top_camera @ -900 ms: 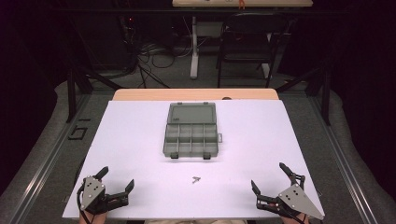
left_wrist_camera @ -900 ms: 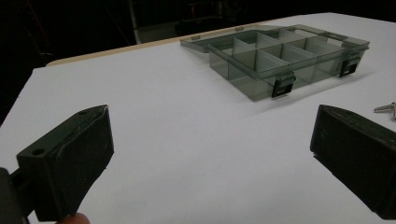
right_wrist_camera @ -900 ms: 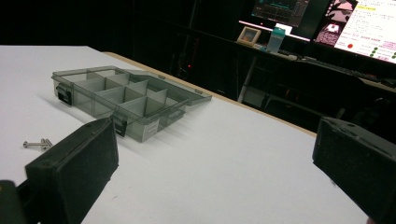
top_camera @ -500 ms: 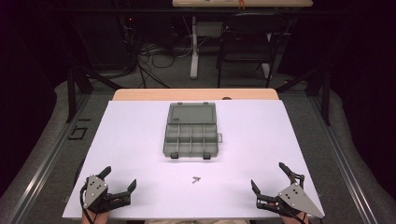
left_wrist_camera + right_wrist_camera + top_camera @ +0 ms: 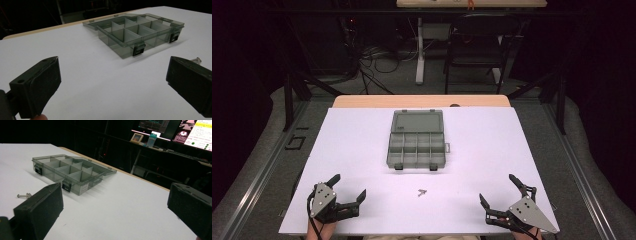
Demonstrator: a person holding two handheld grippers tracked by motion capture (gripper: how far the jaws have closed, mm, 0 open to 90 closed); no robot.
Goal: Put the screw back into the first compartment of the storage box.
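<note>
Small screws (image 5: 422, 192) lie on the white table (image 5: 512, 145) just in front of the open compartment box (image 5: 417, 145), long axis running left-right; its compartments look empty. The left gripper (image 5: 348, 192) and right gripper (image 5: 498, 192) gape, grasping nothing.

We hold the left claw (image 5: 346, 199) and right claw (image 5: 499, 193) spread at the table's (image 5: 492, 145) near corners, small screws (image 5: 422, 192) between them, open organiser box (image 5: 417, 139) beyond.

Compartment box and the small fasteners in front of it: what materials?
Compartment box: looks like smoky translucent plastic, glossy; dividers show through its walls, with darker clip latches. Fasteners: probably metal screws, silvery with bright glints; too small to be sure.
</note>
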